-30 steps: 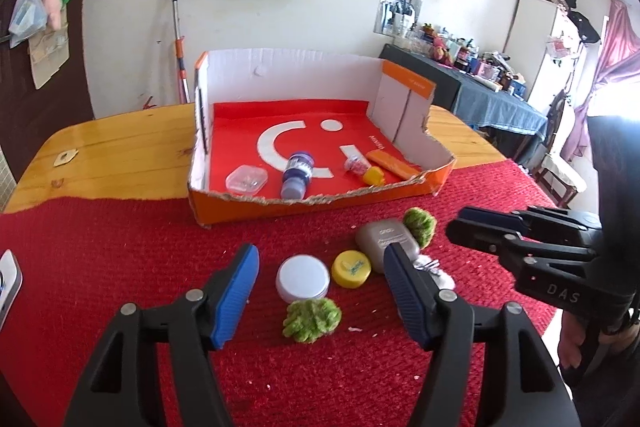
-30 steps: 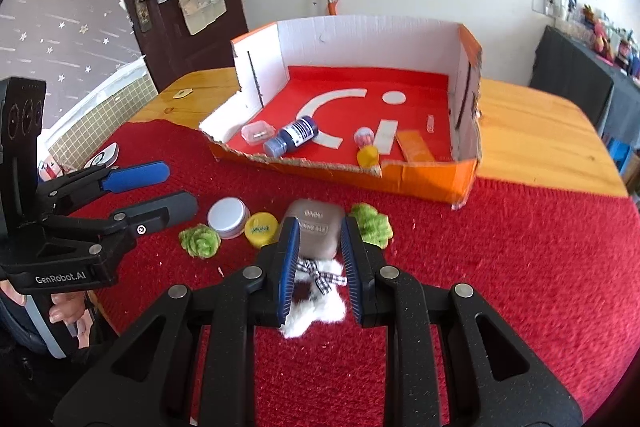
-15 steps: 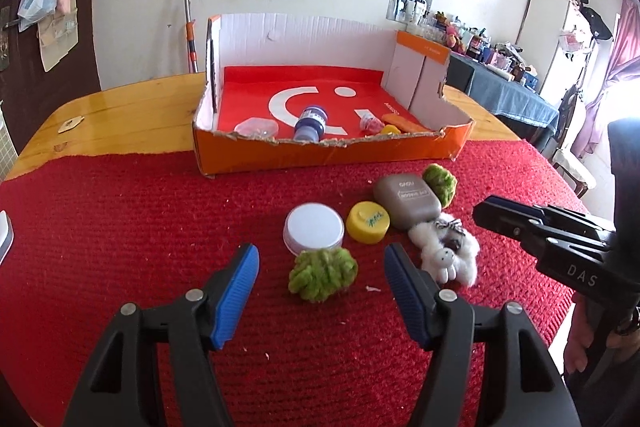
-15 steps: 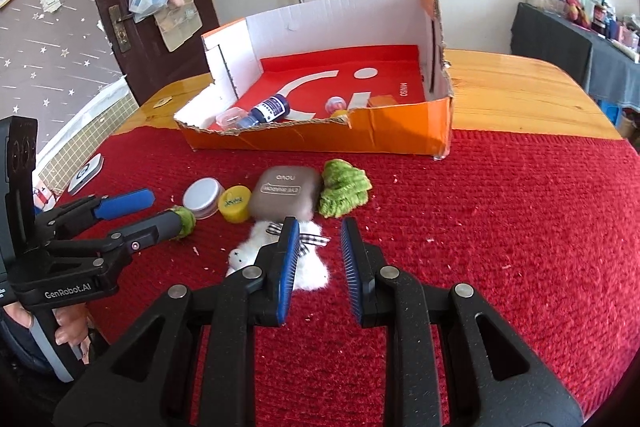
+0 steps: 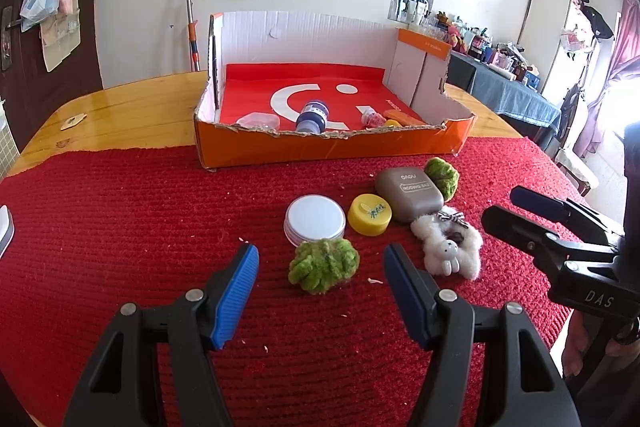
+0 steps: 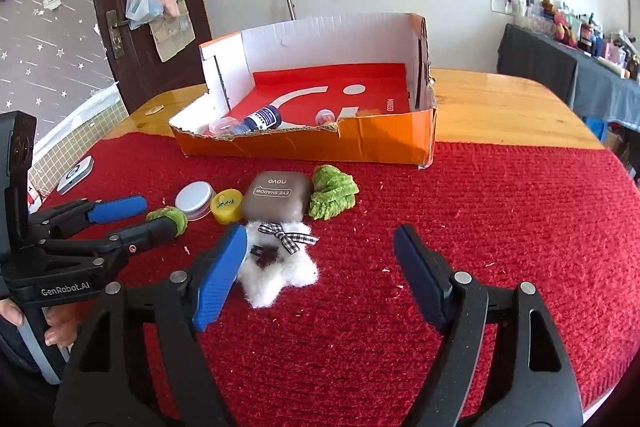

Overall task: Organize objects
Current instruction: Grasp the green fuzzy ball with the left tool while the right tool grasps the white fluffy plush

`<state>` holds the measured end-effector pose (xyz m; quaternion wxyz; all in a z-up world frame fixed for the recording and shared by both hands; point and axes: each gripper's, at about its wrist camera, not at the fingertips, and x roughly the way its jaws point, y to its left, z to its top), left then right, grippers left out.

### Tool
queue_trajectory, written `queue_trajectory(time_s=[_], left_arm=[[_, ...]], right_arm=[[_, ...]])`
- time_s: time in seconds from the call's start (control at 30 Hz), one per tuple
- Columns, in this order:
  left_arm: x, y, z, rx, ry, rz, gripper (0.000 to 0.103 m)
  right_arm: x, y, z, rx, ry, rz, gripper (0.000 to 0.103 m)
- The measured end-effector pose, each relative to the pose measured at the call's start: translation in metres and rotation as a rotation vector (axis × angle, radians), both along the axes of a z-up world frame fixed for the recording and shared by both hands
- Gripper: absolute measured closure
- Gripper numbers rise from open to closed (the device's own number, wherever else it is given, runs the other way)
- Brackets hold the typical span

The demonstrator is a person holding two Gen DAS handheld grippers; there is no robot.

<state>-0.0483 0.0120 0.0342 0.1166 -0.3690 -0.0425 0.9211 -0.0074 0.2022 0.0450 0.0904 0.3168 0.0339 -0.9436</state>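
Note:
On the red cloth lie a white fluffy clip with a checked bow (image 6: 280,263) (image 5: 447,246), a grey eye-shadow case (image 6: 277,200) (image 5: 409,192), a yellow cap (image 5: 369,214), a white-lidded jar (image 5: 315,217) and two green fuzzy scrunchies (image 5: 323,264) (image 6: 333,191). My left gripper (image 5: 320,263) is open, its blue pads either side of the near green scrunchie. My right gripper (image 6: 320,247) is open and empty, the white clip by its left pad. The orange cardboard box (image 5: 332,146) behind holds a blue bottle (image 5: 312,115) and small items.
The wooden table (image 5: 120,107) shows beyond the cloth. A white device (image 6: 74,174) lies at the cloth's left edge. A dark cloth-covered side table with clutter (image 5: 504,83) stands at the right. The box's back and side walls stand tall.
My right gripper has opened wide and let go of the white fluffy clip, which now lies on the cloth. My left gripper has come lower and closer to the near green scrunchie.

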Motion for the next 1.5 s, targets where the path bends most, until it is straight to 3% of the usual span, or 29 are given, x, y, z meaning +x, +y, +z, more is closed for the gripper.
queue_trajectory(time_s=[0.2, 0.5, 1.5], left_arm=[[0.000, 0.000, -0.002, -0.002, -0.011, 0.004, 0.035], [-0.001, -0.003, -0.009, 0.003, -0.046, 0.001, 0.025], [-0.025, -0.010, -0.011, -0.030, -0.122, -0.077, 0.021]], right_arm=[[-0.003, -0.003, -0.008, 0.011, -0.034, 0.003, 0.027], [-0.001, -0.010, -0.013, 0.033, -0.052, 0.018, 0.027], [-0.020, -0.035, -0.023, 0.133, -0.177, 0.118, 0.021]])
